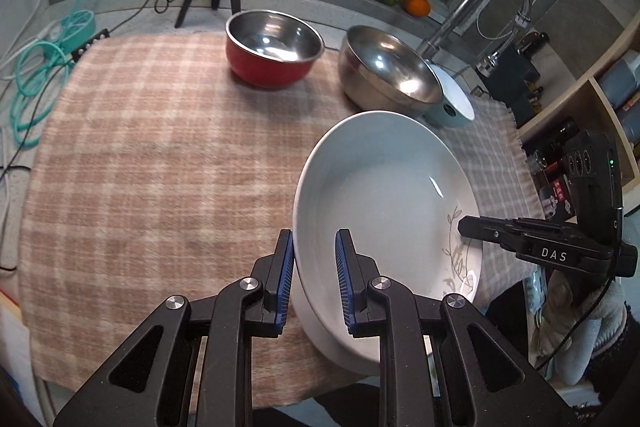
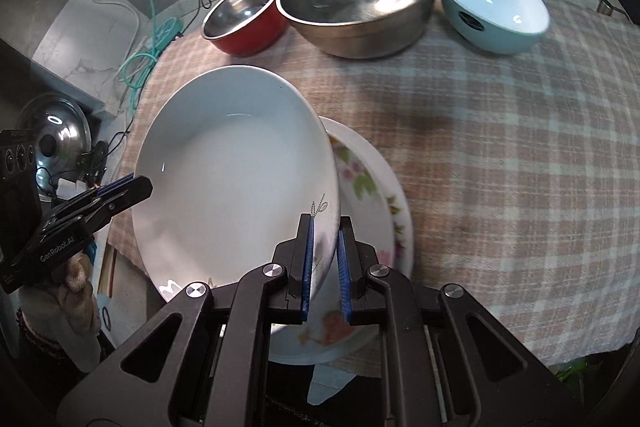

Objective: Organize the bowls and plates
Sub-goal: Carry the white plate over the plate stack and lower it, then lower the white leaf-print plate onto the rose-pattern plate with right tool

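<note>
- White deep plate point(image 2: 236, 171) sits tilted in our two grippers, lifted over the checked cloth point(image 2: 500, 155), its lower edge above the flowered plate point(image 2: 372, 195) lying on the cloth.
- Our right gripper point(image 2: 325, 267) pinches the white plate's near rim, blue pads on either side of it.
- Our left gripper point(image 1: 312, 279) straddles the opposite rim with its pads parted; we cannot tell whether it grips.
- Along the cloth's far edge stand the red bowl point(image 2: 244, 17), the large steel bowl point(image 2: 360, 3) and the pale blue bowl point(image 2: 494, 7), the red and steel ones touching.
</note>
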Motion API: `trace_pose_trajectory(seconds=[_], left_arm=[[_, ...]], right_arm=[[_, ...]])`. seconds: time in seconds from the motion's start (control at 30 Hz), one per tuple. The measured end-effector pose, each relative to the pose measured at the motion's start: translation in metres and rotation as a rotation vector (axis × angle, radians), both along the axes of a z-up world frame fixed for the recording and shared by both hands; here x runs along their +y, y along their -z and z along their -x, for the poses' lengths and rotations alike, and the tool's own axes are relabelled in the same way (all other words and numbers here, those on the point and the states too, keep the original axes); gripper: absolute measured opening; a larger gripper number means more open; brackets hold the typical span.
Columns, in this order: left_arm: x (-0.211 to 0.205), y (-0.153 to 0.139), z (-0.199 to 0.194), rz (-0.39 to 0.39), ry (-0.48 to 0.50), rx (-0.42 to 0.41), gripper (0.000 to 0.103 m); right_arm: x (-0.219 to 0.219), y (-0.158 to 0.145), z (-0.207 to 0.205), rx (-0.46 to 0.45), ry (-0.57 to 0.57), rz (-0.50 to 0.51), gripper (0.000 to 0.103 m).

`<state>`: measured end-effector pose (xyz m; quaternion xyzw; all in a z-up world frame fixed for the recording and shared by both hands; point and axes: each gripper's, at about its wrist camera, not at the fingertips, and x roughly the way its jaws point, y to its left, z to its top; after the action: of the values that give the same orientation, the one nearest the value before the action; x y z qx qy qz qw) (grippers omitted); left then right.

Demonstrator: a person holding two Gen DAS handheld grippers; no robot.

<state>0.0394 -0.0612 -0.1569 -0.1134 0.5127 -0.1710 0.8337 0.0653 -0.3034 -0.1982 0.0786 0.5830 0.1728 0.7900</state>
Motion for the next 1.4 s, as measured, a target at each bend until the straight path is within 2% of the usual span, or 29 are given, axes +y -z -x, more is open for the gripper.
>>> trace_pose_trajectory(seconds=[0.63,1.03,1.23,1.4], left_arm=[[-0.019,0.014,0.009,-0.041,0.023,0.055,0.019],[-0.024,0.018,0.011,-0.069,0.035,0.070,0.019],[-0.023,0.019,0.010,-0.077,0.035,0.072,0.019],[-0.026,0.017,0.012,-0.096,0.046,0.064,0.019]], right_arm=[[-0.015,0.010,0.008,0.000,-0.018,0.048,0.012],[-0.004,0.008,0.012,-0.040,-0.063,0.145,0.013],[0.001,0.008,0.013,-0.055,-0.080,0.176,0.016],[0.007,0.010,0.014,-0.060,-0.100,0.208,0.026]])
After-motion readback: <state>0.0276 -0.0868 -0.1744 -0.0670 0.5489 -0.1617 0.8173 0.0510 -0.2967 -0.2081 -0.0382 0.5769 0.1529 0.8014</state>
